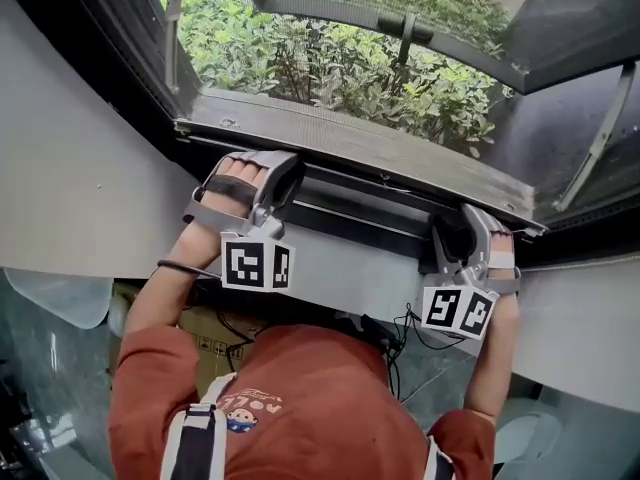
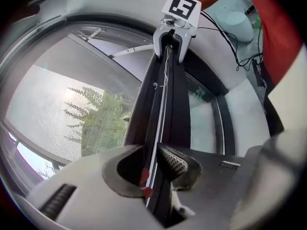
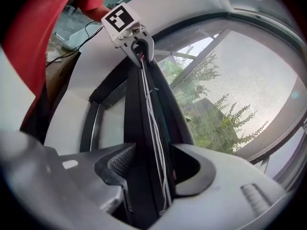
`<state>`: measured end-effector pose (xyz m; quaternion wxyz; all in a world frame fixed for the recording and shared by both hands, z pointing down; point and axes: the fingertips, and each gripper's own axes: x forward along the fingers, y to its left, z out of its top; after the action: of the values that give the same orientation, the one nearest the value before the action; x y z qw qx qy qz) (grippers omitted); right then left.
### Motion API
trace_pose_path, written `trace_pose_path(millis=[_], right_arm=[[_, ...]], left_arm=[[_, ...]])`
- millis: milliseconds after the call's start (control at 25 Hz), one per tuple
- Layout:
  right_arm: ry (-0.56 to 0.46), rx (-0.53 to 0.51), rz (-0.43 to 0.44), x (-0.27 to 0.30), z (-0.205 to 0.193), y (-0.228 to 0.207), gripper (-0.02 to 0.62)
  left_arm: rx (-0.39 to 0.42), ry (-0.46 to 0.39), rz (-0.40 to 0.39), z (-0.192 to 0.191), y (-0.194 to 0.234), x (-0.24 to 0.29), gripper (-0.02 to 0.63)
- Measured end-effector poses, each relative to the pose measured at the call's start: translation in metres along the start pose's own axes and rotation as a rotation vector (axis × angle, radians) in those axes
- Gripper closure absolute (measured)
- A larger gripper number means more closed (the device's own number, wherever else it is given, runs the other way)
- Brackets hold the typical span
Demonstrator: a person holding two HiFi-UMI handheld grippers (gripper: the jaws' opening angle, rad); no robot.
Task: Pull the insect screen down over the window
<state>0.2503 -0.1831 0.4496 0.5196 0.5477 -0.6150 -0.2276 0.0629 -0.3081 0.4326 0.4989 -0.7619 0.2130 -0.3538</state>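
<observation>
The insect screen's dark bottom bar (image 1: 370, 208) runs across the window opening, with a thin white cord along it (image 3: 152, 123). My left gripper (image 1: 262, 193) holds the bar's left end. In the left gripper view (image 2: 153, 164) its ribbed pad (image 2: 173, 161) presses on the bar (image 2: 165, 109), and grey mesh (image 2: 62, 109) stretches away to the left. My right gripper (image 1: 462, 238) sits at the bar's right end. In the right gripper view (image 3: 151, 169) the jaws stand wide on either side of the bar (image 3: 144, 119) without clamping it. Mesh (image 3: 240, 95) fills the right side there.
Green shrubs (image 1: 330, 68) show outside, beyond the grey window frame (image 1: 350, 138). An open glass sash (image 1: 560, 28) hangs at the upper right. White wall (image 1: 70, 188) flanks the window. Black cables (image 1: 420, 338) and a cardboard box (image 1: 215, 343) lie below.
</observation>
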Motion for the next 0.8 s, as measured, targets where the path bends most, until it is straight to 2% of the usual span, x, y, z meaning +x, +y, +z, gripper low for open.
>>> trace_pose_path(millis=[160, 480, 600, 800], right_arm=[[-0.006, 0.008, 0.014, 0.0006, 0.0005, 0.0072, 0.359], [-0.003, 0.006, 0.02, 0.0025, -0.0002, 0.0053, 0.359], [-0.002, 0.009, 0.02, 0.002, 0.0005, 0.0061, 0.359], [-0.002, 0.013, 0.018, 0.0, 0.0011, 0.0086, 0.359]], left_arm=[[-0.059, -0.035, -0.025, -0.0034, -0.0039, -0.0015, 0.532], [-0.052, -0.018, -0.111, -0.0032, -0.0046, -0.0009, 0.53], [-0.052, -0.011, -0.172, -0.0038, -0.0079, -0.0019, 0.485], [-0.027, -0.003, -0.164, -0.0045, -0.0116, -0.0023, 0.479]])
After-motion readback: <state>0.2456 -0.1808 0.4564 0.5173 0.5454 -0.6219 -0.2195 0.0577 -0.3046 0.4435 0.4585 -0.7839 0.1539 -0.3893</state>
